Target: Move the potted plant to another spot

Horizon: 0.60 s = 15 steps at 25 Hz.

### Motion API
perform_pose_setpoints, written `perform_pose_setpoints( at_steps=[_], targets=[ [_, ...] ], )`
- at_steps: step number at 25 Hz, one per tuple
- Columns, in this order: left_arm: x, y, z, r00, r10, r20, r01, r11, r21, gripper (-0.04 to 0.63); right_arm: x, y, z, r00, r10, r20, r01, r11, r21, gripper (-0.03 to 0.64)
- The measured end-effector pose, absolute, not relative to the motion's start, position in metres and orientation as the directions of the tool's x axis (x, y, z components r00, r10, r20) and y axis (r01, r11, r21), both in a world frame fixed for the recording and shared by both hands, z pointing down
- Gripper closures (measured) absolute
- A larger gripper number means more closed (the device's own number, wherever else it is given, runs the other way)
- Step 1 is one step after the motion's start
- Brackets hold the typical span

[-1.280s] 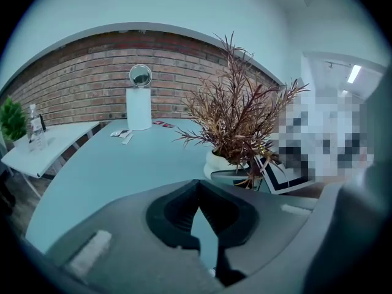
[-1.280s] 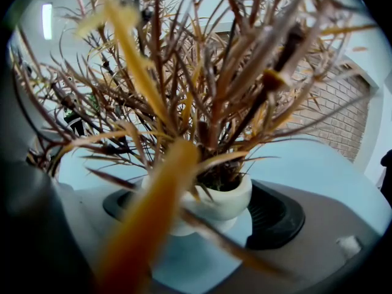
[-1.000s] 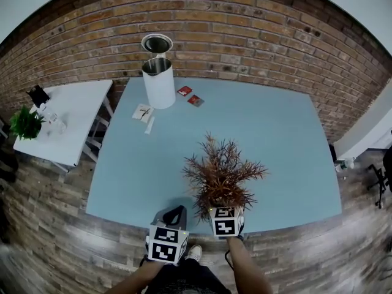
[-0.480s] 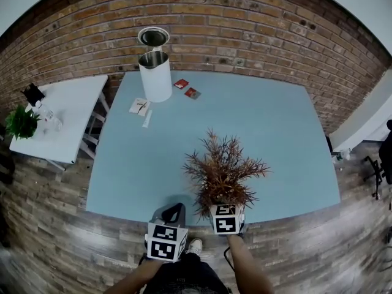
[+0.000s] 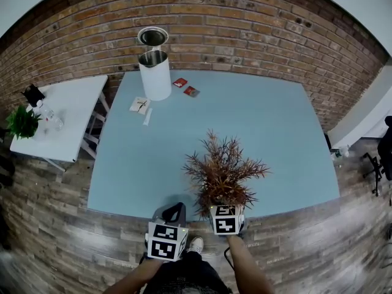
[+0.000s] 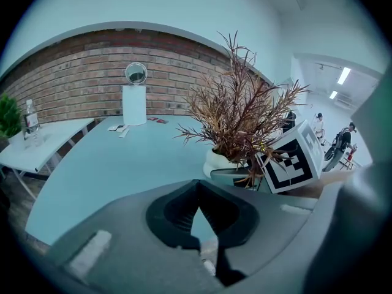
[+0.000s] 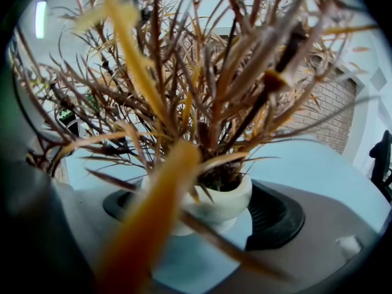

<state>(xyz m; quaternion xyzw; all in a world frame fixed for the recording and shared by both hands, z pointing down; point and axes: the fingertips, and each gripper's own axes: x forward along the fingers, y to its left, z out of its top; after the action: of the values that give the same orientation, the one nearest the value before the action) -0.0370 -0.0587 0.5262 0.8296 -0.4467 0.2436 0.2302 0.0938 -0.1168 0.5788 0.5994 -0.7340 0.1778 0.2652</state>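
Dark rubber pads (image 7: 278,216) of the right gripper (image 5: 222,207) sit tight against both sides of the white pot (image 7: 214,202), while the left gripper (image 5: 176,212) hangs just beside it at the near edge, jaws together on nothing. Beyond them the pale blue table (image 5: 263,121) runs wide and bare (only a white bin (image 5: 157,78) and some cards (image 5: 185,87) near its far-left corner). The potted plant (image 5: 222,170) stands upright at the near edge, with rust-brown, spiky leaves fanning out.

The small round white pot (image 7: 214,204) looks glazed and smooth, its rust-brown spiky foliage (image 5: 222,170) dry. The pale blue table top (image 5: 275,139) is matt; the red brick wall (image 5: 245,23) rough; the grey plank floor (image 5: 55,225) wood-grained.
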Motion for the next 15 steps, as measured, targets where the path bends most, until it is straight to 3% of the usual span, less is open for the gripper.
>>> perform_pose_setpoints(
  at_steps=[15],
  targets=[
    [-0.048, -0.036, 0.523, 0.478, -0.637, 0.604, -0.856, -0.492, 0.159, 0.6, 0.089, -0.095, 0.581, -0.132, -0.79, 0.599, -0.978, 0.204, 0.052, 0.126]
  ],
)
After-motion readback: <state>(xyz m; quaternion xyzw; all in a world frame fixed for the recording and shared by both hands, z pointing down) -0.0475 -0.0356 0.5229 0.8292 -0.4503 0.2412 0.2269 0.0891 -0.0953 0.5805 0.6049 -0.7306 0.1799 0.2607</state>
